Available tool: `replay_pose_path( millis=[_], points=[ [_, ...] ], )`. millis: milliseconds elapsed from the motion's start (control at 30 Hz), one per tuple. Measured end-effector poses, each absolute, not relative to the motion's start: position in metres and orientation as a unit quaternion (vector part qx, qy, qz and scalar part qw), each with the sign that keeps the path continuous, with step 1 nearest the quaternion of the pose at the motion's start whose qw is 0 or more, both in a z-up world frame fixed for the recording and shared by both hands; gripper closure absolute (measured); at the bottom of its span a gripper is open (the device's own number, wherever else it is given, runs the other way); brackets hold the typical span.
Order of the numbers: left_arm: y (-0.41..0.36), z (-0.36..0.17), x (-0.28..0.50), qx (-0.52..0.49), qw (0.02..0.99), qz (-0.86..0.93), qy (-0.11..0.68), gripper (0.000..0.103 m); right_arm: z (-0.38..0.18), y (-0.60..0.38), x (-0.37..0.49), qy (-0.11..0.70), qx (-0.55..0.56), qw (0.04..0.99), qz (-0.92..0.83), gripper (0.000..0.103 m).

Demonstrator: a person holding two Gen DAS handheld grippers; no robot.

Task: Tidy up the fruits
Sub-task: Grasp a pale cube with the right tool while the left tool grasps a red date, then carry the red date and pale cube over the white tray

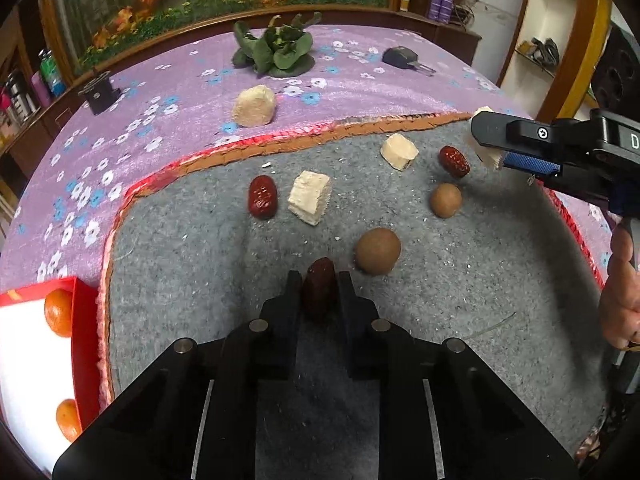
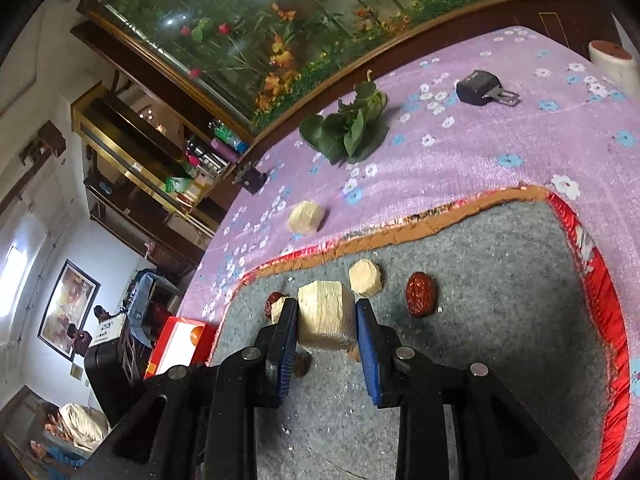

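Fingers of the left gripper (image 1: 319, 280) are clamped narrow on a dark red date (image 1: 320, 286), wrinkled and oblong, standing on end on the grey felt mat (image 1: 180, 280). Just beyond and to the right of those fingers sits a round brown longan (image 1: 377, 251), with a smaller longan (image 1: 446, 200) farther off. Ahead and left lie a glossy red date (image 1: 262, 197) and, touching close beside it, a pale fibrous cane chunk (image 1: 309, 197); farther right are another pale chunk (image 1: 399, 151) and a third date (image 1: 454, 161). The right gripper (image 2: 326, 312) comes in from the right edge of the left view, its blue-padded fingers (image 2: 286, 344) closed on a cream, blocky, stringy-grained chunk (image 2: 326, 316) lifted off the mat. Beyond the mat's orange and red border, on the purple flowered cloth of the table (image 1: 160, 128), rests a rounder pale piece (image 1: 254, 106), then leafy greens (image 1: 276, 50). Left of the left fingers, a red box (image 1: 84, 344) holds two oranges (image 1: 58, 312).
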State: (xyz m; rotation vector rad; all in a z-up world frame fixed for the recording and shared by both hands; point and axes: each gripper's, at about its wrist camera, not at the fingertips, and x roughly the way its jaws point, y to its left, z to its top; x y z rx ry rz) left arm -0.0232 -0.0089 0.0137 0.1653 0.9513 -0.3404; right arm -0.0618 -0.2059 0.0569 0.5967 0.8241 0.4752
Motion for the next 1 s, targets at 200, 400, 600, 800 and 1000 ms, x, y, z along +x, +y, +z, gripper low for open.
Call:
replay_pose_path(
  millis=[200, 400, 600, 800, 1000],
  points=[
    [0.007, 0.035, -0.047, 0.051, 0.895, -0.139, 0.422, 0.087, 0.059, -0.207, -0.063, 0.372, 0.283, 0.855, 0.225, 0.075],
    [0.027, 0.057, -0.078, 0.042, 0.920, -0.096, 0.379, 0.087, 0.057, -0.197, -0.063, 0.369, 0.255, 0.867, 0.215, 0.075],
    [0.044, 0.075, -0.095, 0.044, 0.938, -0.051, 0.340, 0.087, 0.056, -0.191, -0.065, 0.364, 0.237, 0.876, 0.212, 0.075],
    [0.060, 0.087, -0.107, 0.039, 0.947, -0.029, 0.317, 0.087, 0.062, -0.179, -0.073, 0.343, 0.213, 0.886, 0.229, 0.075],
    [0.077, 0.091, -0.116, 0.034, 0.950, -0.013, 0.309, 0.087, 0.069, -0.147, -0.084, 0.338, 0.179, 0.889, 0.252, 0.075]
  ],
)
